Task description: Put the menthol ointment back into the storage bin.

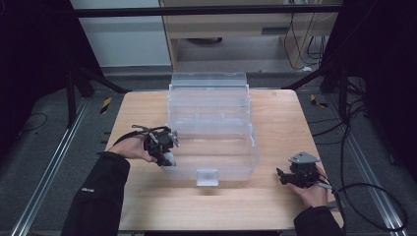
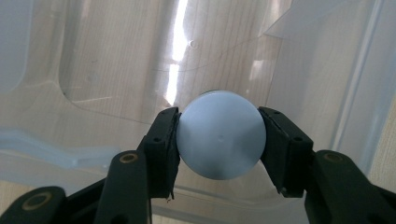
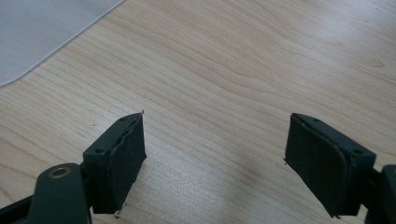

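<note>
Pale-blue ball [image 2: 220,135]: smooth, hard-looking, judged light and slippery. Clamped across its widest part by the left claw [image 2: 219,140], over the clear bin [image 1: 211,129]. Right claw [image 3: 215,163] is held wide, empty, above the tabletop [image 3: 233,70].

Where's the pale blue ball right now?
The pale blue ball is clamped in the left gripper, at the near-left corner of the clear plastic bin, on the table's left side in the high view.
</note>
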Demonstrator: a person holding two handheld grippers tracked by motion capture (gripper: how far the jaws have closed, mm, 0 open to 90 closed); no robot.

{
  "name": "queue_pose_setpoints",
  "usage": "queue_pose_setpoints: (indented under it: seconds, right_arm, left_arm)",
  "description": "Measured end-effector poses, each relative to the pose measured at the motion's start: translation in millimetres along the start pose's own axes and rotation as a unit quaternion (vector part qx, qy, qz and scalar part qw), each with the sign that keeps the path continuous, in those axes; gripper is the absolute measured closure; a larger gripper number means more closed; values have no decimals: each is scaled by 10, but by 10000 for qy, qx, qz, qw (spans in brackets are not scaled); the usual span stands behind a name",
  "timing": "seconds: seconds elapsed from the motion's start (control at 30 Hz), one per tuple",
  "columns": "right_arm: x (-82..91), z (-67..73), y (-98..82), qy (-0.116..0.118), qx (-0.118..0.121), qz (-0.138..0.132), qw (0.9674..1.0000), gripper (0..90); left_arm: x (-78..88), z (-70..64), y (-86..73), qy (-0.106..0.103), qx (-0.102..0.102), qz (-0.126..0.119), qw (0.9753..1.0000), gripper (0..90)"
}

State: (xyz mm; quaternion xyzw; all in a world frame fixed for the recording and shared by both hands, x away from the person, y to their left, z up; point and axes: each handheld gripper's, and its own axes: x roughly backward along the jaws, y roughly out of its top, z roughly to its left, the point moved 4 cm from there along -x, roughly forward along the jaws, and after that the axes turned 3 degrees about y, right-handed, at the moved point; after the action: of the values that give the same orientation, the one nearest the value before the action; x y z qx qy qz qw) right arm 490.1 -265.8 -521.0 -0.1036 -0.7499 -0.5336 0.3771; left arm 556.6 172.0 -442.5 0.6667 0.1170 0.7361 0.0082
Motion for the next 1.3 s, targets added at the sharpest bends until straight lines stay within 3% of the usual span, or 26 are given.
queue_pose_setpoints:
  seconds: [0.2,0.53,0.73,1.0,1.03,1.07,1.1,1.17,1.3]
  right_arm:
    - [2,-3,0,-5,15,1,10000,198]
    - [0,3,-1,13,13,15,10000,197]
    - [10,-6,3,-10,-10,0,10000,198]
    - [26,-19,9,-36,-57,-56,10000,199]
    - [29,-22,11,-35,-84,-73,9999,199]
    - [29,-22,11,-35,-84,-73,9999,199]
    - [35,-29,12,-43,-74,-81,9999,200]
    - [43,-30,12,-47,-112,-81,9999,201]
    - [60,-43,15,-74,-148,-119,9998,207]
  left_arm:
    - [-48,-9,6,-41,21,78,10000,496]
    - [17,0,-9,4,10,-112,9999,478]
    - [171,-32,-20,56,86,-445,9990,446]
    - [414,-57,-103,357,410,-928,9942,384]
    - [486,-63,-127,489,528,-1096,9914,370]
    - [486,-63,-127,489,528,-1096,9914,363]
    - [558,-78,-157,601,646,-1306,9875,353]
    - [619,-98,-200,685,834,-1530,9823,344]
    - [683,-136,-327,914,1298,-1872,9694,331]
